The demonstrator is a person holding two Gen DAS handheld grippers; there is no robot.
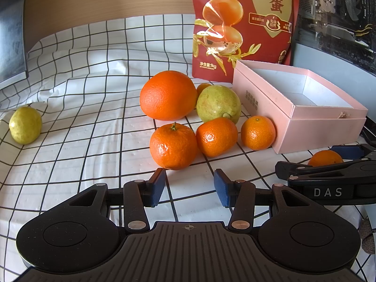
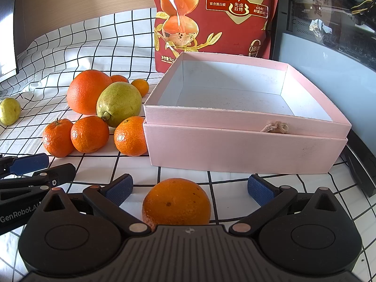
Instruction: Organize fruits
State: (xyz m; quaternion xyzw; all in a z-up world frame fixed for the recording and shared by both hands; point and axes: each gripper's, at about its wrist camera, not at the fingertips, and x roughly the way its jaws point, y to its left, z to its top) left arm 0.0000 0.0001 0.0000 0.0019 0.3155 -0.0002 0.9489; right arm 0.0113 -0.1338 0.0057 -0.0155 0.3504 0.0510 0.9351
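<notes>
Nearest the right gripper point(image 2: 189, 188), a round orange mandarin with a few dark specks point(image 2: 176, 203) sits on the white, black-gridded cloth surface point(image 2: 225, 183), between jaws spread wide with clear gaps on both sides, so nothing is gripped. The left gripper point(image 1: 190, 183) hovers beside it with jaws partly apart and bare cloth between them, just short of a stemmed glossy mandarin point(image 1: 173, 146).

Behind that fruit lie two more small mandarins point(image 1: 216, 136), the right-hand one seemingly touching the pale pink cardboard box point(image 2: 244, 150). Further back are a yellow-green pear-shaped fruit point(image 1: 218, 104), a large smooth orange point(image 1: 168, 95), and two little mandarins half hidden behind them. A smaller green fruit point(image 1: 25, 125) lies well apart at the left edge. A red printed foil bag point(image 1: 244, 23) stands at the back.

The box's white interior is empty, so sorting looks barely begun: every fruit remains outside. The skins look firm and shiny, though finer blemishes are hard to judge through the fisheye lens.
</notes>
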